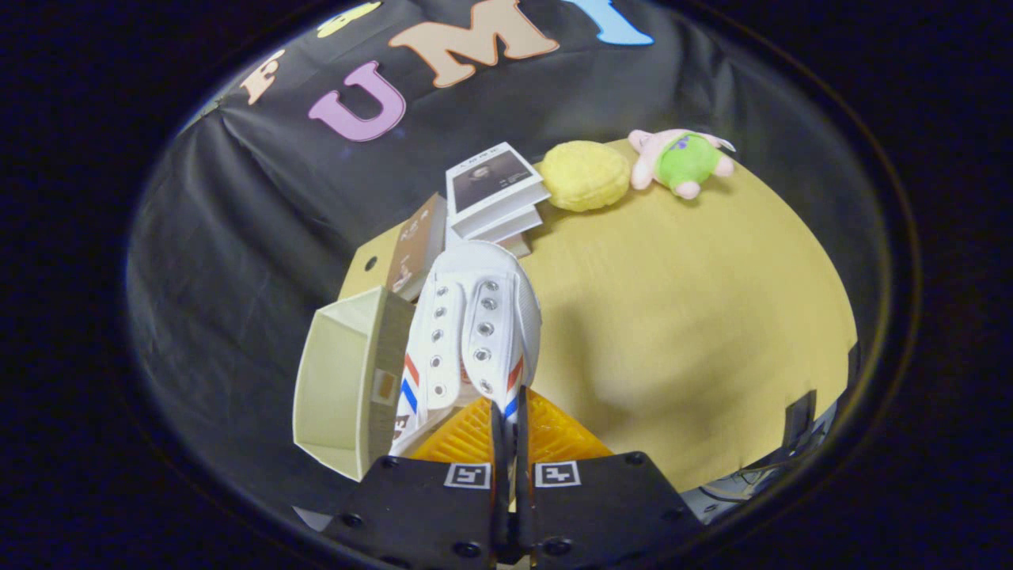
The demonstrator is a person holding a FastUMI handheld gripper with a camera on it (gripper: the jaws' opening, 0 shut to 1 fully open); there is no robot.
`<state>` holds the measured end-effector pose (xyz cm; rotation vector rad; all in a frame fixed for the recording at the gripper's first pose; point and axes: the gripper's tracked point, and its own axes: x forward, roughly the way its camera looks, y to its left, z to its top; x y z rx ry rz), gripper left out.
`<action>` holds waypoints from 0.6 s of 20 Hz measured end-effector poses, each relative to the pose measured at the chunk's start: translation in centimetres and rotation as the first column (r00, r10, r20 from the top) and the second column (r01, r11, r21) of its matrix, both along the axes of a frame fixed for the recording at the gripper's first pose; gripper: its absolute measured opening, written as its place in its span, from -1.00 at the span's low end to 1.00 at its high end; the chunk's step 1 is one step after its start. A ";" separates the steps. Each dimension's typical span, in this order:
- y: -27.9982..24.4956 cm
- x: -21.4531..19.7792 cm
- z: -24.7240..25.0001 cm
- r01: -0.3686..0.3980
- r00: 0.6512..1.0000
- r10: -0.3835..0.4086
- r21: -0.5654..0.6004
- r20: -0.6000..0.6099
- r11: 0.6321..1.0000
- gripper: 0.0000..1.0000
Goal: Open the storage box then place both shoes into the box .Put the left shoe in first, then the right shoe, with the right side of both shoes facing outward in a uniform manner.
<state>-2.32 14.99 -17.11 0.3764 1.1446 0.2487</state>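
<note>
Now the claw is gripping a white shoe by its heel end, fingers nearly together on it, and is carrying it above the bench with the toe pointing away. Just beside it, the storage box is standing open. By my judgement, a shoe is being placed; next it needs swinging over the box's opening and lowering inside.

Likely a staged recording booth: black cloth wall, toy-strewn table.
</note>
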 end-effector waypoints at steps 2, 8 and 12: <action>2.4 0.1 1.1 -0.018 1.000 0.017 0.016 0.016 1.000 -0.87; 9.8 0.3 3.2 -0.069 0.997 0.065 0.078 0.050 0.995 -0.87; 14.2 -0.5 2.7 -0.127 0.991 0.123 0.076 0.053 0.989 -0.87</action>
